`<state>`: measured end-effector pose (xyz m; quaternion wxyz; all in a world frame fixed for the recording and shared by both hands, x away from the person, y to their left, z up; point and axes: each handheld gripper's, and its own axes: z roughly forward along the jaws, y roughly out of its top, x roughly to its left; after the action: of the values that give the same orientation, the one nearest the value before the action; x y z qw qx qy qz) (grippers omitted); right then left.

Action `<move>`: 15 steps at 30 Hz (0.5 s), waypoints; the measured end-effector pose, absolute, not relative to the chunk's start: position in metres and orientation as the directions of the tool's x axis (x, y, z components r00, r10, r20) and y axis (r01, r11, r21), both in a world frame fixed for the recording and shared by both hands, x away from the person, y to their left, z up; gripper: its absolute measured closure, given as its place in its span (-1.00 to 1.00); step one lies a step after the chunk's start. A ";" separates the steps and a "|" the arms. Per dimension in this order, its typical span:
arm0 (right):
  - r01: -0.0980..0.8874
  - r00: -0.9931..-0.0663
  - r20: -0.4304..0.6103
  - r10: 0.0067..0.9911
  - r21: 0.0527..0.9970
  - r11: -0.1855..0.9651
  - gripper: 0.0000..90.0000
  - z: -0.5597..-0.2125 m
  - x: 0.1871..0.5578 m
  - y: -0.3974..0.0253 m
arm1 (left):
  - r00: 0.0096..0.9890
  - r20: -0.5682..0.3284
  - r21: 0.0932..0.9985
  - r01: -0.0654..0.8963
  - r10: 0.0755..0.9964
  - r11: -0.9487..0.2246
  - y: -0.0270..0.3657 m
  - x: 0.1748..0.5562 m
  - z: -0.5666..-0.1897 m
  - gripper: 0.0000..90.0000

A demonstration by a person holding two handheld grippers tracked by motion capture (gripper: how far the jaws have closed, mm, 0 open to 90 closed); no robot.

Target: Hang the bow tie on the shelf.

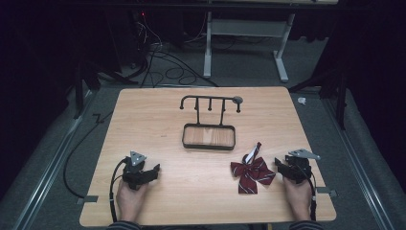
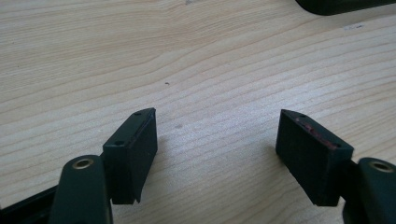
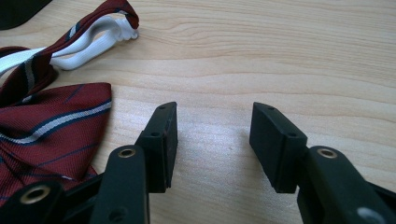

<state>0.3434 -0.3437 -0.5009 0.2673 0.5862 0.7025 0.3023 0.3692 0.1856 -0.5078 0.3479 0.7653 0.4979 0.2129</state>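
Resting on the wooden table (image 1: 201, 191), the right gripper (image 3: 212, 140) has its jaws spread apart with bare wood between them, and the striped maroon bow tie (image 3: 42, 126) lies just beside its left jaw, the tie's white strap (image 3: 93, 39) curling ahead of it. Well apart from that, the left gripper (image 2: 217, 154) also sits on the tabletop, jaws wide apart and holding nothing, a black tray stand (image 1: 209, 136) farther ahead between both tools.

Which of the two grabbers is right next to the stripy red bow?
The right gripper. Its open jaws sit just beside the red bow, not touching it. The left gripper rests far across the table, over bare wood.
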 end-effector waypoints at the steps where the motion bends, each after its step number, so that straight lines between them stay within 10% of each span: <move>1: 0.662 -0.170 -0.021 0.985 0.738 0.130 0.18 -0.501 0.343 -0.344 | 0.414 -0.021 0.745 0.614 0.910 -0.262 0.186 0.369 -0.508 -0.34; 15: 0.662 -0.165 -0.022 0.986 0.738 0.127 0.18 -0.501 0.343 -0.343 | 0.414 -0.020 0.745 0.614 0.910 -0.262 0.186 0.369 -0.508 -0.34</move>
<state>0.3432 -0.3431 -0.5010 0.2683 0.5879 0.7010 0.3016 0.3692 0.1856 -0.5078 0.3479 0.7653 0.4979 0.2130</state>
